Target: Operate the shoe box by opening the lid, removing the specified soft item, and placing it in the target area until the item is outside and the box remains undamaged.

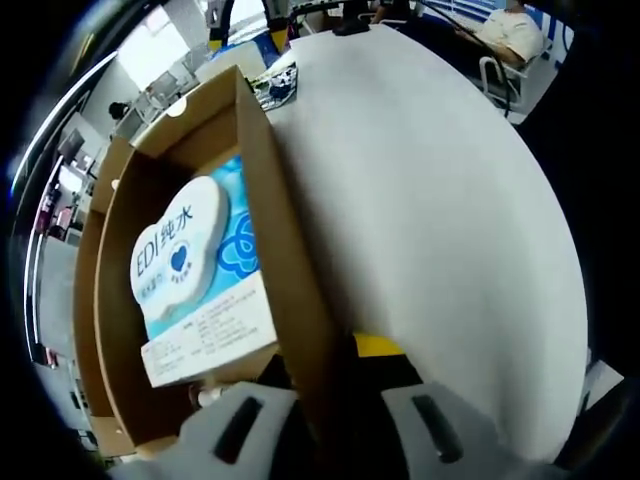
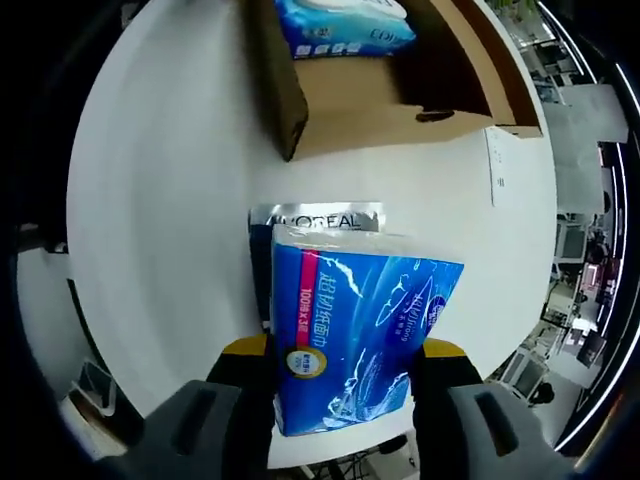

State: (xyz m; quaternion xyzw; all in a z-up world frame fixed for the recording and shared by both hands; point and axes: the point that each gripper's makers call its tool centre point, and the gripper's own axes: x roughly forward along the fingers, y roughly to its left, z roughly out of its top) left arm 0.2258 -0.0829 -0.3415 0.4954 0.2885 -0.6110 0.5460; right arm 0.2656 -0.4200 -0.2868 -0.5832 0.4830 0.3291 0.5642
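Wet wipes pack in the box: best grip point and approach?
Grip the wet wipes pack across its two long sides, coming straight down through the open top of the shoe box. It lies flat, label up, with brown walls close around, so no side approach is open.

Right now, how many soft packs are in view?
2: a wet-wipes pack inside the open shoe box, and a blue tissue pack between the right gripper's jaws. Others may be hidden.

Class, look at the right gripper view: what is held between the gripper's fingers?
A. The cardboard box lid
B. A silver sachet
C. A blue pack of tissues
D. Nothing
C: the right gripper is closed on the blue pack of tissues, with the silver sachet lying on the table behind it.
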